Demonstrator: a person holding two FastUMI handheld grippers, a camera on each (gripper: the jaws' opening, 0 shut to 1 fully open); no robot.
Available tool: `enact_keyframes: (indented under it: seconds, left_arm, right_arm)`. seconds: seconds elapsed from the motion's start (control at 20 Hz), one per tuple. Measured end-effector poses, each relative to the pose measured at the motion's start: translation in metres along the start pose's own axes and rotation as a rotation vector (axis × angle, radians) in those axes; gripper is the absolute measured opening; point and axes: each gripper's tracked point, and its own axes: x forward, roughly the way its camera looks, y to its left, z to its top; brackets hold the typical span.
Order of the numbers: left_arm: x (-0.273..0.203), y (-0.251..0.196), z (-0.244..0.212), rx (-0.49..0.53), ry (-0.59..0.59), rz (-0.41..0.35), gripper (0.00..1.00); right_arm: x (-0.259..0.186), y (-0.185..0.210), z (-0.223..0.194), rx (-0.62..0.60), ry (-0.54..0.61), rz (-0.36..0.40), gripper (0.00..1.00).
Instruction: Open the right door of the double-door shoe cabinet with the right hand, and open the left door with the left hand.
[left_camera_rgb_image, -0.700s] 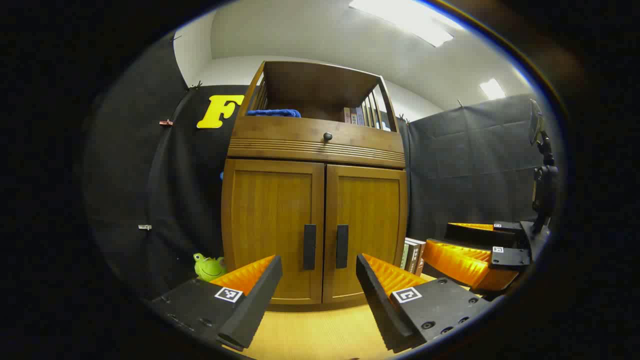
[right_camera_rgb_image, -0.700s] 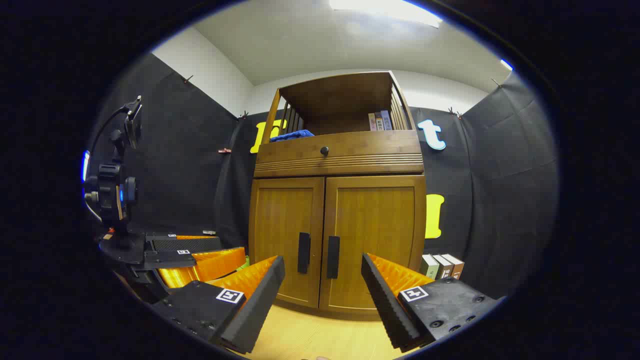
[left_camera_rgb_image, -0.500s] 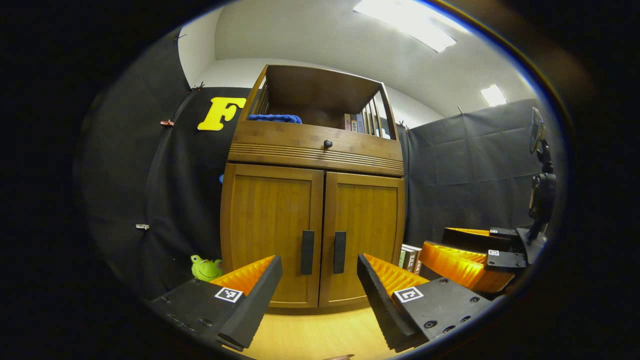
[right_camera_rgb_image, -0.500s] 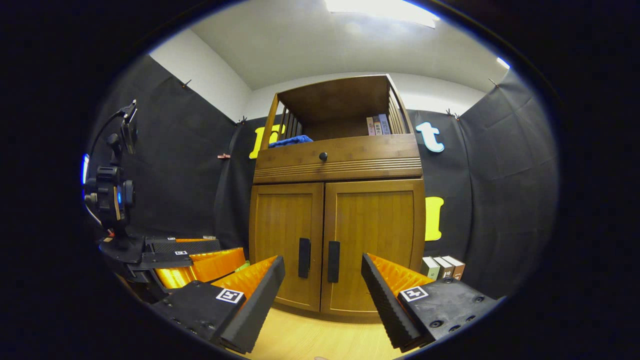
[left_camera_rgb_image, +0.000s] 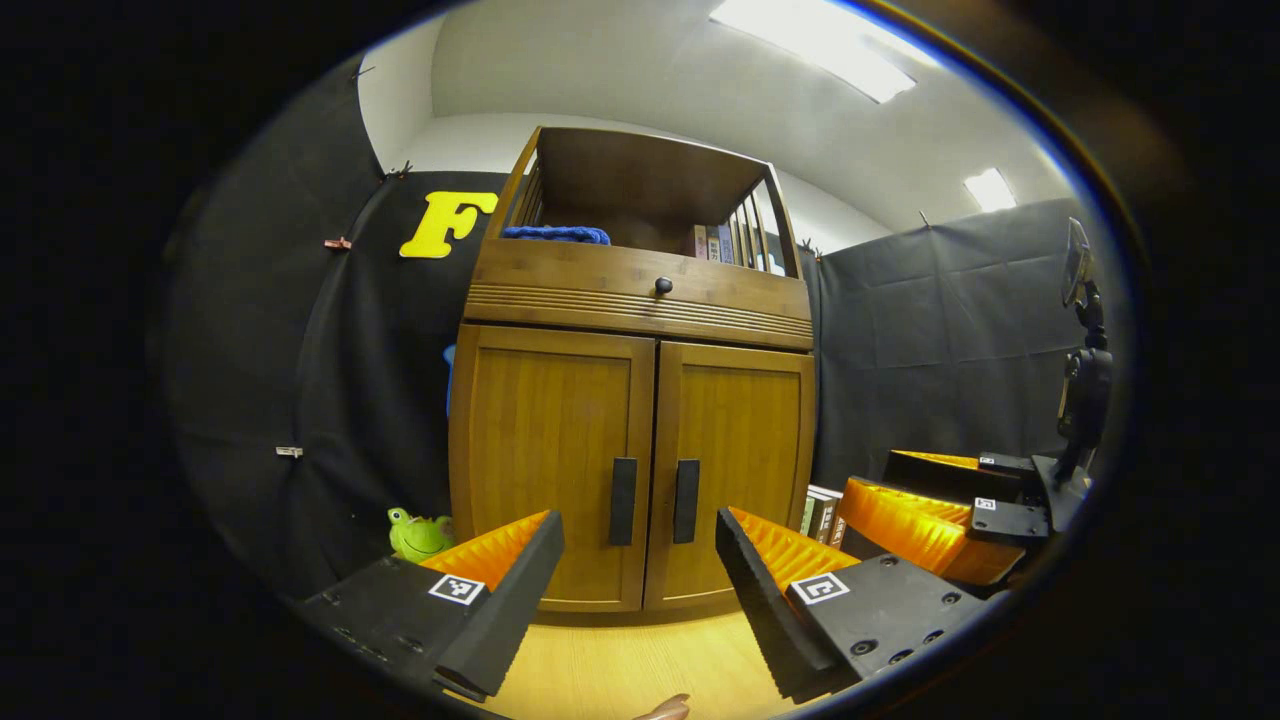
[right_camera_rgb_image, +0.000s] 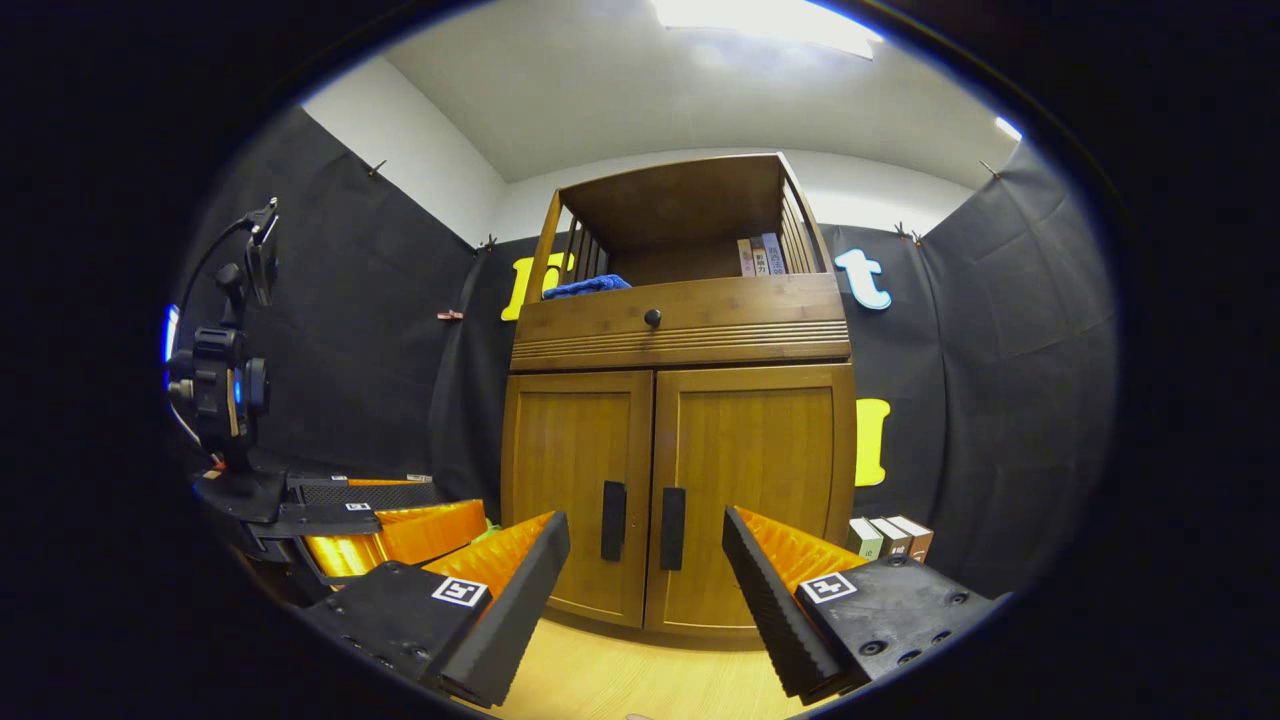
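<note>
While both doors are shut, the scene reads as follows.

Cabinet: brown wooden double-door shoe cabinet (left_camera_rgb_image: 640, 400) (right_camera_rgb_image: 680, 420) stands upright on the pale wood floor (left_camera_rgb_image: 640, 670), against the black cloth wall, straight ahead in both views.
Left door: flat wooden panel (left_camera_rgb_image: 550, 460) (right_camera_rgb_image: 575, 480), closed, flush with its neighbour.
Right door: flat wooden panel (left_camera_rgb_image: 740, 460) (right_camera_rgb_image: 755, 480), closed.
Drawer: wooden ribbed drawer front (left_camera_rgb_image: 640, 290) above the doors, with a small round black knob (left_camera_rgb_image: 663, 285).
Open shelf: a folded blue cloth (left_camera_rgb_image: 555, 234) on its left side, a few upright books (left_camera_rgb_image: 712, 241) on its right.
Left tongs: black-and-orange two-finger tongs (left_camera_rgb_image: 640, 560), spread wide, holding nothing, short of the cabinet; seen from the right gripper view they sit to the left (right_camera_rgb_image: 400, 520).
Right tongs: black-and-orange two-finger tongs (right_camera_rgb_image: 645, 560), spread wide, holding nothing, apart from the doors; in the left gripper view they sit to the right (left_camera_rgb_image: 940, 510).
Handles: two black vertical bar handles, left (left_camera_rgb_image: 623, 501) (right_camera_rgb_image: 613, 520) and right (left_camera_rgb_image: 686, 501) (right_camera_rgb_image: 672, 528), side by side at the doors' meeting edge, framed between each pair of tongs.
Floor books: a few books (right_camera_rgb_image: 885, 537) standing beside the cabinet's right foot.
Toy: small green frog toy (left_camera_rgb_image: 418, 535) on the floor by the cabinet's left foot.
</note>
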Motion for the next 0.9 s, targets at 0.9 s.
enact_keyframes:
  seconds: [0.9]
  left_arm:
    - [-0.009,-0.006,0.008,-0.004,-0.020,-0.020,0.95]
  right_arm:
    - [0.002,-0.007,-0.004,-0.002,0.002,-0.018,0.97]
